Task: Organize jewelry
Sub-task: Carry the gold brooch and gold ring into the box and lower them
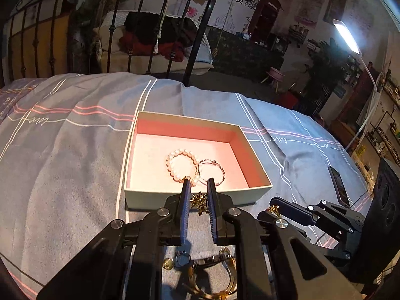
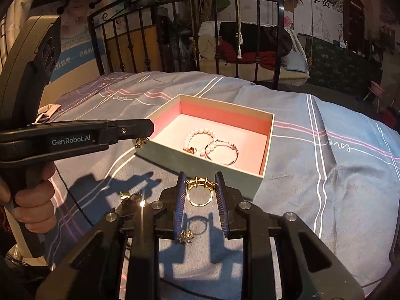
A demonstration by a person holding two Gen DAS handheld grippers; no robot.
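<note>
Presently: left claw (image 1: 198,201) pinches a gold charm (image 1: 199,202); right claw (image 2: 200,190) grips a gold ring (image 2: 200,192). Both best carried over the box (image 2: 200,161) rim, then released low beside the bracelets (image 2: 211,145).

Open rectangular cardboard box (image 1: 192,195): pale grey-green outside, pink inside. Beaded bracelet (image 1: 180,165): pinkish-white pearls. Thin wire bangle (image 1: 211,172): silver. Bedspread (image 1: 62,155): grey-blue, pink and white stripes. Ring (image 2: 200,192): gold.

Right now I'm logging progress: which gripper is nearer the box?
Left. The left gripper, holding a gold charm, has its tips at the box front wall; the right gripper, holding a ring, sits just short.
</note>
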